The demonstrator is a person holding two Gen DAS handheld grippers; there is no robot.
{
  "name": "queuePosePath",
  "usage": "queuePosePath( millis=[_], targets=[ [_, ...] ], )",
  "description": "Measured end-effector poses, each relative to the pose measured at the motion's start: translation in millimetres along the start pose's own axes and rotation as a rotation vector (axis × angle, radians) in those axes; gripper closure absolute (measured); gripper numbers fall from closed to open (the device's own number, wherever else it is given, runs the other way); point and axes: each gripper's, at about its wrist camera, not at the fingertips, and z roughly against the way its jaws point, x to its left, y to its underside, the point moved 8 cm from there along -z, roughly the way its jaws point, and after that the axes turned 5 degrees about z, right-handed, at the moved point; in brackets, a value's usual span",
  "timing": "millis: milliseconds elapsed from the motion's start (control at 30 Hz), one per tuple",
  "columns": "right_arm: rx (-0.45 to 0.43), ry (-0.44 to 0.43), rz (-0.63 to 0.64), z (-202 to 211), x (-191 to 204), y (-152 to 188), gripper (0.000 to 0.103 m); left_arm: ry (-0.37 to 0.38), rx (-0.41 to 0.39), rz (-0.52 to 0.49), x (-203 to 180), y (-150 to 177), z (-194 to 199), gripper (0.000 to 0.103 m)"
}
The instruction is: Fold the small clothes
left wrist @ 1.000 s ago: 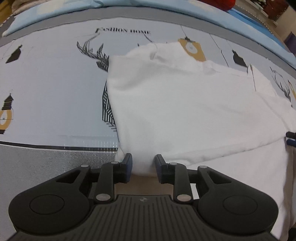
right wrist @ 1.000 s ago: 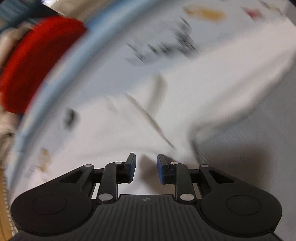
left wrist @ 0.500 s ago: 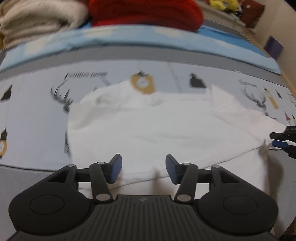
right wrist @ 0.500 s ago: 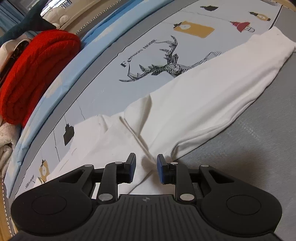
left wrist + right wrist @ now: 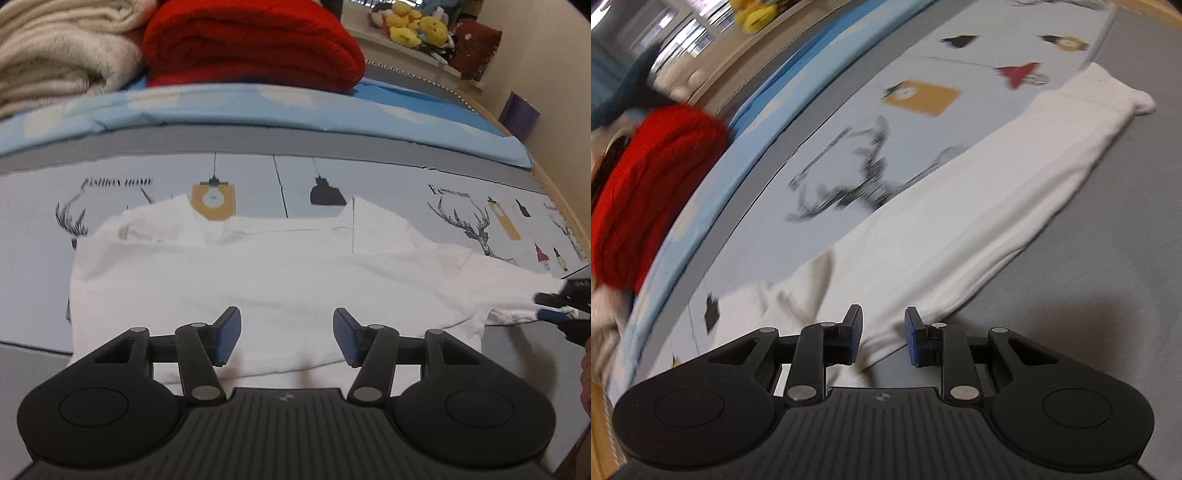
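A white long-sleeved top lies flat on the printed bed sheet, its lower part folded up over the body. My left gripper hangs above the near edge of the top. Its jaws are opening and nothing is between the pads. In the right wrist view one sleeve stretches away to the upper right, partly on the grey cover. My right gripper hovers over the near end of that sleeve, its jaws a narrow gap apart, pressing on nothing. Its fingertips also show at the left view's right edge.
A rolled red blanket and a cream blanket lie at the far side of the bed on a light blue sheet. Plush toys sit on a ledge behind. A purple box stands at the far right.
My left gripper's jaws have spread apart, and it has drawn back and risen from the top's near edge. My right gripper has moved over the sleeve with its gap unchanged.
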Motion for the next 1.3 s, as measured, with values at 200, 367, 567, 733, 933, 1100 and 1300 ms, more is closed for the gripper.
queuePosePath(
  millis=[200, 367, 567, 733, 933, 1100, 1300],
  targets=[
    [-0.091, 0.073, -0.195, 11.0, -111.4, -54.2, 0.077, -0.014, 0.018, -0.015, 5.0, 0.5, -6.8, 0.042],
    [-0.177, 0.092, -0.402, 15.7, -186.3, -74.7, 0.074, -0.010, 0.029, -0.015, 2.7, 1.6, -10.4, 0.042],
    [-0.248, 0.051, -0.493, 1.2, -211.8, -87.6, 0.074, 0.001, 0.042, -0.034, -3.3, 7.8, -12.5, 0.041],
    [-0.293, 0.051, -0.501, -13.9, -215.9, -93.6, 0.075, 0.007, 0.048, -0.040, 0.1, 8.6, -11.1, 0.041],
    [-0.324, 0.085, -0.461, -22.1, -208.1, -102.4, 0.076, -0.009, 0.058, -0.019, 11.9, 6.9, -11.8, 0.041],
    [-0.360, 0.177, -0.417, -19.8, -201.9, -102.4, 0.097, -0.006, 0.050, -0.002, 19.3, 3.4, -6.3, 0.038],
    [-0.484, 0.339, -0.120, 7.4, -131.6, -111.7, 0.098, -0.002, 0.043, 0.022, 32.0, 2.0, 2.8, 0.038]
  ],
)
